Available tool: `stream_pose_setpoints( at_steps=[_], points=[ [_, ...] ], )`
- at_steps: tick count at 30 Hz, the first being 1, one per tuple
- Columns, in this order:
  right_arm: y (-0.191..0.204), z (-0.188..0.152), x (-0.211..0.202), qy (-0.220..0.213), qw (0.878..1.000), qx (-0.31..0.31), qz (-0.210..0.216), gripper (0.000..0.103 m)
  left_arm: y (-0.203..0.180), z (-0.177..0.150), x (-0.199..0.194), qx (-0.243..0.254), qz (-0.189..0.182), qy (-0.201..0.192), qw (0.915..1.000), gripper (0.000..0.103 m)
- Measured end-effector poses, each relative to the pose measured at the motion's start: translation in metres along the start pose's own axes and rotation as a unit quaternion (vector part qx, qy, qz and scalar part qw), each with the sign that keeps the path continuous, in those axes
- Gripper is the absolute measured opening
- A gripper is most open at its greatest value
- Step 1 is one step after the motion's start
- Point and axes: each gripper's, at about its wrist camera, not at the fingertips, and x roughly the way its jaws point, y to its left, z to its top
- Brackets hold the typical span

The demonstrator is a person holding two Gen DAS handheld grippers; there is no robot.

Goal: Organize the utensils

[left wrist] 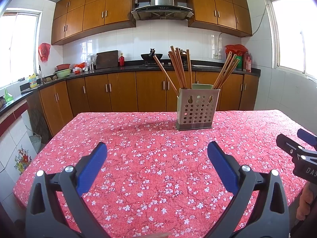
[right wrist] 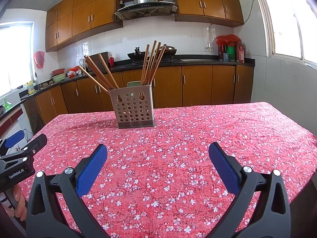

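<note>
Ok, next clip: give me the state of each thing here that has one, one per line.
left gripper: open, empty, above the tablecloth.
right gripper: open, empty, above the tablecloth.
utensil holder: upright on the tablecloth, no gripper touching it.
left chopstick bunch: in the holder, leaning left, fanned out.
right chopstick bunch: in the holder, leaning right.
lower cabinet doors: all shut.

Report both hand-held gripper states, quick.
Left hand-held gripper: open, holding nothing, above the tablecloth.
Right hand-held gripper: open, holding nothing.
</note>
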Motion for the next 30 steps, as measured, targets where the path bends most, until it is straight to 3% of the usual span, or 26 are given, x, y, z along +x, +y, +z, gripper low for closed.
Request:
stream_pose_setpoints(
  at_steps=[30],
  points=[
    [-0.0007, 0.0006, -0.0004, 0.000, 1.000, 0.000, 0.000, 0.101, -0.0004, -0.0016, 0.0018, -0.001, -0.002, 0.002, 1.0000, 0.099]
  ],
)
